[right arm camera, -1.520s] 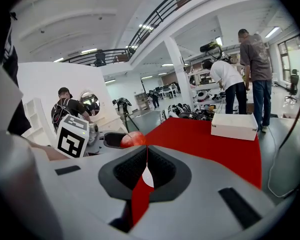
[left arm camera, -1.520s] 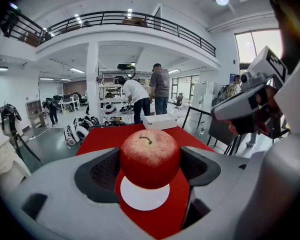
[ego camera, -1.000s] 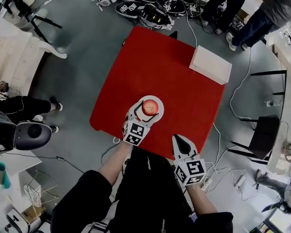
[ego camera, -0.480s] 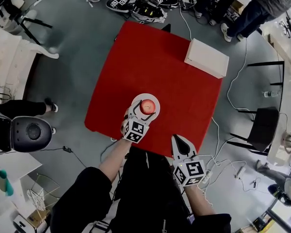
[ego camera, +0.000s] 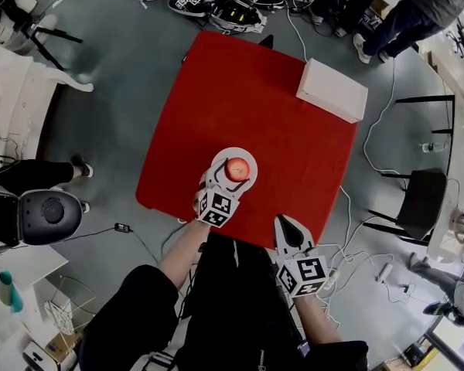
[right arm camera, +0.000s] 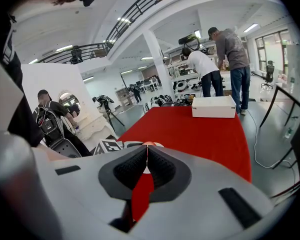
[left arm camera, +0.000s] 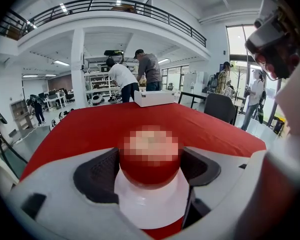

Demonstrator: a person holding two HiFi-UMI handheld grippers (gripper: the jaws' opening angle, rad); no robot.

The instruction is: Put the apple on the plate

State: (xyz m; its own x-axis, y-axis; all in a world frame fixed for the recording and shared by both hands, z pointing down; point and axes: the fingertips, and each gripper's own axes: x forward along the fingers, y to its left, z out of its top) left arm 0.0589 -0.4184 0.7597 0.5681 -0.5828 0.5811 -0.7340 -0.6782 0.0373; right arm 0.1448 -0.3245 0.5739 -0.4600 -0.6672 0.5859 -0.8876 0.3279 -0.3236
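While the apple (ego camera: 236,168) sits on the white plate (ego camera: 250,157) near the front edge of the red table (ego camera: 247,91), the left gripper (ego camera: 231,176) has its jaws around it, the dark pads (left arm camera: 97,176) touching the fruit on both sides, so it looks held rather than let go. The right gripper (ego camera: 287,224) hangs off the near edge of the table, its jaws pressed together with nothing between them.

The task looks nearly done; only the release is left. If the jaws open unevenly, or the gripper pulls back before the pads are free, the round apple could roll off the shallow plate. The plate could also be dragged toward the table edge. The white box (ego camera: 332,90) stands well apart.
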